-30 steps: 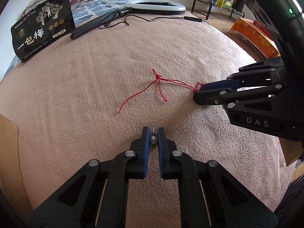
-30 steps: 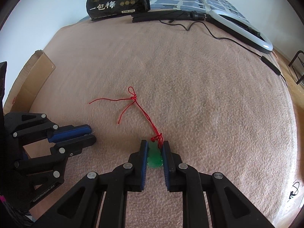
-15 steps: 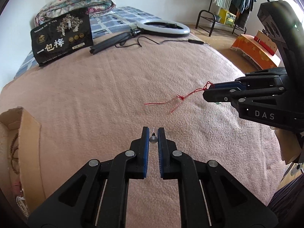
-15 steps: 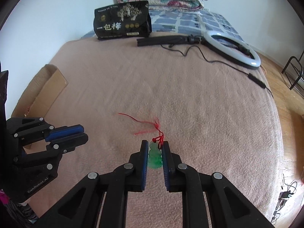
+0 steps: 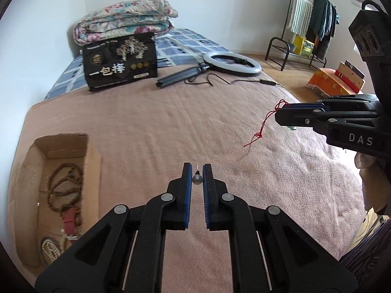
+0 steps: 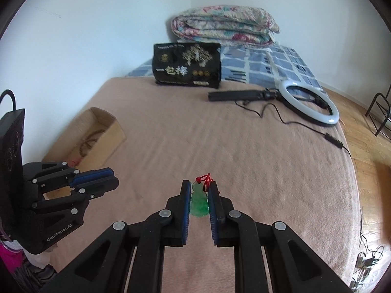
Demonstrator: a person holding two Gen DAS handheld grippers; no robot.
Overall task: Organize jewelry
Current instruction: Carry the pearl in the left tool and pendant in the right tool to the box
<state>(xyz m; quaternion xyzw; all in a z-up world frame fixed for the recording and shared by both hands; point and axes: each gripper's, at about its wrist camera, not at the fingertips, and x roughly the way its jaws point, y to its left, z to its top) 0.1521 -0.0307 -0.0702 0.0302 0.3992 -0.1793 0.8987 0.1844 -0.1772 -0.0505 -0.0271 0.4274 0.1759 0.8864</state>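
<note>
My left gripper (image 5: 197, 168) is shut on a small grey bead earring (image 5: 197, 179), held above the pink blanket (image 5: 171, 127). My right gripper (image 6: 198, 187) is shut on a green jade pendant (image 6: 199, 201) whose red cord (image 5: 265, 122) hangs free below it in the left wrist view. A cardboard box (image 5: 94, 156) at the left holds brown bead strands (image 5: 64, 185), a red item and a pearl piece. The box also shows in the right wrist view (image 6: 112, 134), beyond my left gripper (image 6: 110, 178).
A black snack bag (image 5: 119, 63) stands at the back, with a folded quilt (image 5: 124, 26) behind it. A ring light (image 5: 232, 64) with its folded stand and cable lies at the back right. A clothes rack (image 5: 308, 24) stands on the wooden floor.
Both grippers have lifted away from the blanket and tilted up. The red cord came off the blanket and now dangles from the right gripper. The box has come into view.
</note>
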